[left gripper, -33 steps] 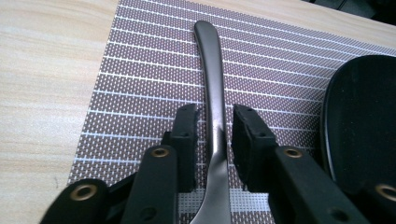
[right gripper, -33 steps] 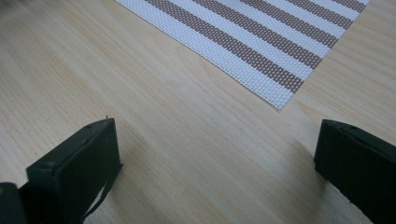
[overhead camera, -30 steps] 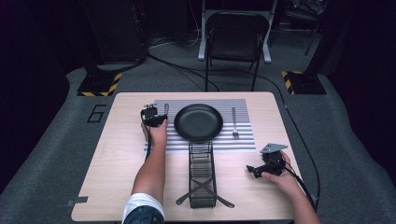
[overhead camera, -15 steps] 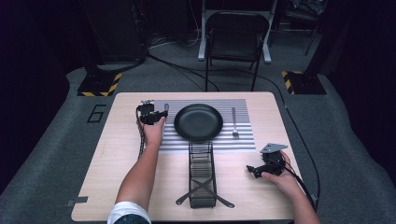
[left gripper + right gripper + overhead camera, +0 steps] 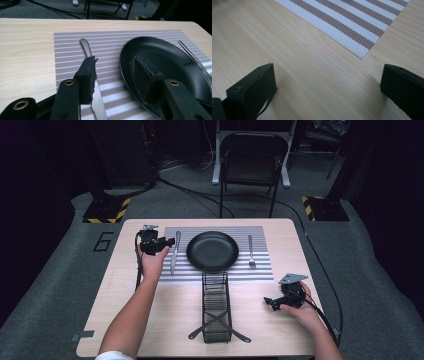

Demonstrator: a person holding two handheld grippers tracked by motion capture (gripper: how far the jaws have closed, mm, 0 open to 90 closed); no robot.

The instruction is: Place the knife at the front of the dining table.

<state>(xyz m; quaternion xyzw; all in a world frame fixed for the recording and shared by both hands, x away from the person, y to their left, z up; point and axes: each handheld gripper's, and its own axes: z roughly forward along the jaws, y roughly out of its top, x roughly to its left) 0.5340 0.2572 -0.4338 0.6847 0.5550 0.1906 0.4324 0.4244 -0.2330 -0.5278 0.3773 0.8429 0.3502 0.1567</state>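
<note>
A silver knife (image 5: 173, 254) lies on the striped placemat (image 5: 260, 270), left of a black plate (image 5: 212, 251); a fork (image 5: 251, 251) lies to the plate's right. My left gripper (image 5: 169, 241) hovers above the knife's handle end. Its jaws have just been opening and nothing is between them. In the left gripper view the knife (image 5: 87, 50) lies flat on the mat below the left gripper (image 5: 115, 65), with the plate (image 5: 170, 60) and the fork (image 5: 192, 56) to the right. My right gripper (image 5: 270, 301) rests open near the table's front right; in its own view the right gripper (image 5: 328, 75) spans bare wood near the placemat (image 5: 352, 20) corner.
A black wire rack (image 5: 216, 305) stands in front of the plate, reaching toward the table's front edge. The wooden table (image 5: 125, 320) has bare wood at the front left. A folding chair (image 5: 252, 165) stands beyond the far edge.
The left gripper has lifted off the mat beside the knife and drifted slightly left, its jaws wider than before. The right hand has stayed put.
</note>
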